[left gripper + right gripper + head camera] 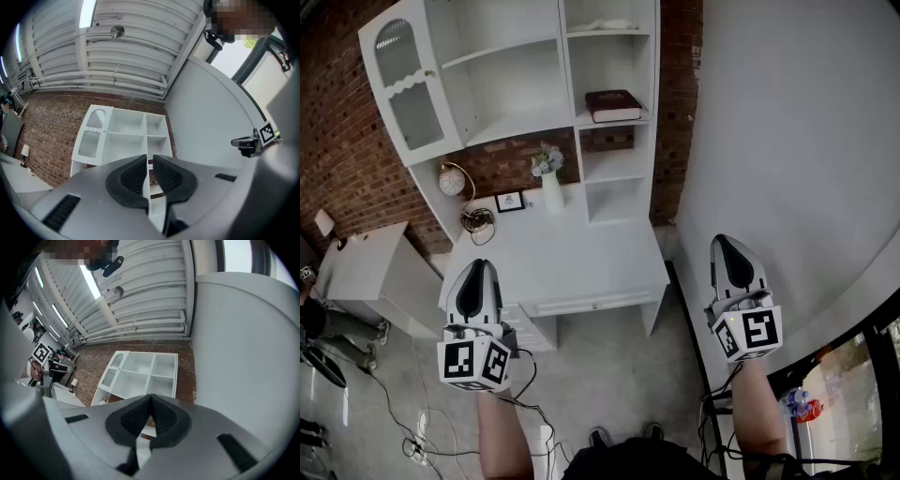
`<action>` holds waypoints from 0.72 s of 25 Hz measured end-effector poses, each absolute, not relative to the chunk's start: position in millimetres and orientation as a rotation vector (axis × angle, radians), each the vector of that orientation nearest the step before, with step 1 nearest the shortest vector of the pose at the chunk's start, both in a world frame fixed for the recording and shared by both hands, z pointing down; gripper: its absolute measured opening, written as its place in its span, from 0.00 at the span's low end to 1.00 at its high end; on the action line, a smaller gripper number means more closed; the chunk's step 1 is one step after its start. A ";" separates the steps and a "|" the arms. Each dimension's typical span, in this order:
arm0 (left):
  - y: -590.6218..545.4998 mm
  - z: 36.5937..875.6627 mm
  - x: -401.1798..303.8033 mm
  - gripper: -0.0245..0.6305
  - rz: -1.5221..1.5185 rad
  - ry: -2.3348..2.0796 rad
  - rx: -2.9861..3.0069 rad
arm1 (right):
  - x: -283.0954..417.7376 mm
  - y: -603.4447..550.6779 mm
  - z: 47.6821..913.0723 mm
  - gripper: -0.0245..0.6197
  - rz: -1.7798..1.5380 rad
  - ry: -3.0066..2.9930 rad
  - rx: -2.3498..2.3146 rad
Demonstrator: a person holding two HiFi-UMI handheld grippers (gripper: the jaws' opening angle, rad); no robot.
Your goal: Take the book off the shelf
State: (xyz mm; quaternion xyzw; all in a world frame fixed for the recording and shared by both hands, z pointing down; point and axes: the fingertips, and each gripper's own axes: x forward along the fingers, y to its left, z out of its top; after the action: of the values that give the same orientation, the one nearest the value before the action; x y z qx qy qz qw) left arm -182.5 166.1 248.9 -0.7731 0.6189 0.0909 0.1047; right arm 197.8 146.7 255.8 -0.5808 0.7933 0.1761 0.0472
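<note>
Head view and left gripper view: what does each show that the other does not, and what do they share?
Head view only: the desk with the vase and clock on it, and the book plainly lying flat in the right column of the white shelf unit. Left gripper view only: the ribbed ceiling with a light strip, and the left gripper seen along its shut, empty jaws. Both: the shelf unit, the brick wall and the right gripper.

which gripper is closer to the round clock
Left. The left gripper is in front of the desk end holding the clock; the right gripper is off the opposite end.
</note>
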 end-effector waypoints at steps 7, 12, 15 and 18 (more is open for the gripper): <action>188.5 248.9 -141.3 0.10 0.322 1.801 -2.323 | 230.5 163.6 258.7 0.04 0.488 2.399 -1.736; 200.5 250.4 -121.9 0.12 0.328 1.834 -2.315 | 237.8 173.3 256.4 0.15 0.496 2.414 -1.698; 205.2 251.0 -108.2 0.38 0.302 1.842 -2.313 | 239.1 172.9 257.3 0.37 0.448 2.458 -1.643; 212.2 250.5 -90.3 0.42 0.271 1.827 -2.312 | 249.7 173.0 255.6 0.40 0.422 2.460 -1.606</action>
State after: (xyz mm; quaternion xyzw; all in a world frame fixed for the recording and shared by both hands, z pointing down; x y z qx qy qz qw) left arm -90.3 212.2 250.5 -0.7781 0.6148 0.0913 0.0908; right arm 249.7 173.0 255.6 -0.5390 0.8258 0.1418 0.0867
